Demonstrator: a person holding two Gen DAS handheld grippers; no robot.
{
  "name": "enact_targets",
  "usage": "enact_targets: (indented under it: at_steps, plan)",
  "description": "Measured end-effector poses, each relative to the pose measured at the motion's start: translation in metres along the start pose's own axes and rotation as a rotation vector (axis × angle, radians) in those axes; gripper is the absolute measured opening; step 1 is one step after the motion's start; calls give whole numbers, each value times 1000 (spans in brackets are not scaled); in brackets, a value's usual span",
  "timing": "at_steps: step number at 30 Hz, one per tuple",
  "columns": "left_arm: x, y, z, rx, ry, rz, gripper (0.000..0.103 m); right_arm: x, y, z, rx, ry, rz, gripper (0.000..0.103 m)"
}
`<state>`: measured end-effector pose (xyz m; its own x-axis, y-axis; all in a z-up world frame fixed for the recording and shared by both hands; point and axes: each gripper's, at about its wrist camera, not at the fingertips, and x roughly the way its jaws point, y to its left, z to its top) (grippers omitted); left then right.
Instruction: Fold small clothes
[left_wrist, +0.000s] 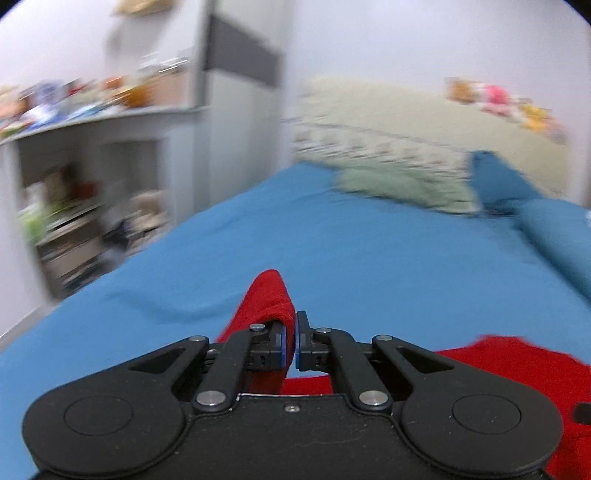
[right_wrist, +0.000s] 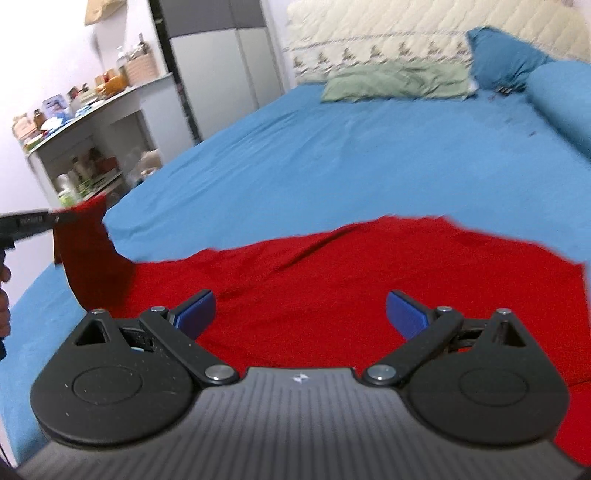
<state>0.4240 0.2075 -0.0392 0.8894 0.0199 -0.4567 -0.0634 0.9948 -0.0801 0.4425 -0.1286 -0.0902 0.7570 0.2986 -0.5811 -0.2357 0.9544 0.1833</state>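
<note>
Folding has barely begun, by the look of it: the red garment (right_wrist: 332, 280) lies spread across the near part of the bed (right_wrist: 332, 155), mostly flat, one diagonal crease running through the middle, no fold laid down yet that I can make out.

- Your left gripper (left_wrist: 290, 345) has its fingers (left_wrist: 303, 341) pressed together on one edge of the garment (left_wrist: 271, 299). A peak of red cloth stands up just above the blue pads. From the right wrist view, that same gripper (right_wrist: 51, 219) shows at the far left, with the pinched corner lifted clear of the bed and hanging in a dark drape below it.
- Your right gripper (right_wrist: 301, 312) has its fingers (right_wrist: 406, 314) spread wide, nothing between them. It hovers over the middle of the garment; whether the tips brush the cloth, I cannot tell.
- The left view is motion-blurred at the edges, so the room detail there is unreliable.

Done so far, as I judge it: one edge gripped and raised. Left: a matching grip for the empty gripper, carrying the lifted side across, smoothing that crease, then any further folds. What kind of garment it is stays unclear, since sleeves and hems are not distinguishable.

Elsewhere: green pillow (right_wrist: 395, 79) and blue pillow (right_wrist: 506, 55) at the headboard, well apart from the work.
</note>
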Motion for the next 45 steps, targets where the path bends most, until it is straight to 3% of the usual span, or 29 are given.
enact_targets:
  at_steps: [4,8,10,14,16,17,18,20,23,28,32,37,42,43,44,45]
  plan:
    - [6,-100,-10,85,26,-173,4,-30,-42,8,27,-33,-63,103]
    - [29,-185,-56,150,128,-282,4,-46,-83,2,46,-21,-126,103]
    - [42,-216,-90,170,205,-311,4,-50,-103,-8,55,-4,-142,103]
    - [57,-241,-142,215,292,-303,4,-52,-132,-29,70,37,-163,103]
    - [56,-238,-147,235,274,-303,6,-50,-141,-38,71,54,-166,103]
    - [54,-237,-144,239,272,-313,12,-49,-143,-40,66,58,-165,103]
    - [53,-233,-140,240,287,-328,22,-48,-143,-42,61,58,-164,103]
    - [43,-221,-130,245,288,-368,65,-46,-141,-42,63,52,-152,103]
    - [16,-194,-123,318,212,-334,84,-44,-132,-35,75,43,-71,103]
    - [6,-136,-119,360,213,-223,85,-21,-85,-28,-65,88,-22,103]
    - [14,-98,-120,258,261,-181,85,11,-41,-34,-206,135,-14,103]
    - [19,-77,-124,247,279,-144,85,52,12,-49,-531,189,-95,82]
    - [20,-60,-128,227,289,-135,85,81,32,-56,-623,225,-117,62]
    - [21,-56,-130,225,292,-134,85,85,36,-56,-641,222,-121,55]
    - [22,-55,-131,223,296,-132,85,89,38,-55,-651,228,-114,32]
    - [23,-55,-131,221,299,-130,85,92,40,-54,-653,240,-106,21]
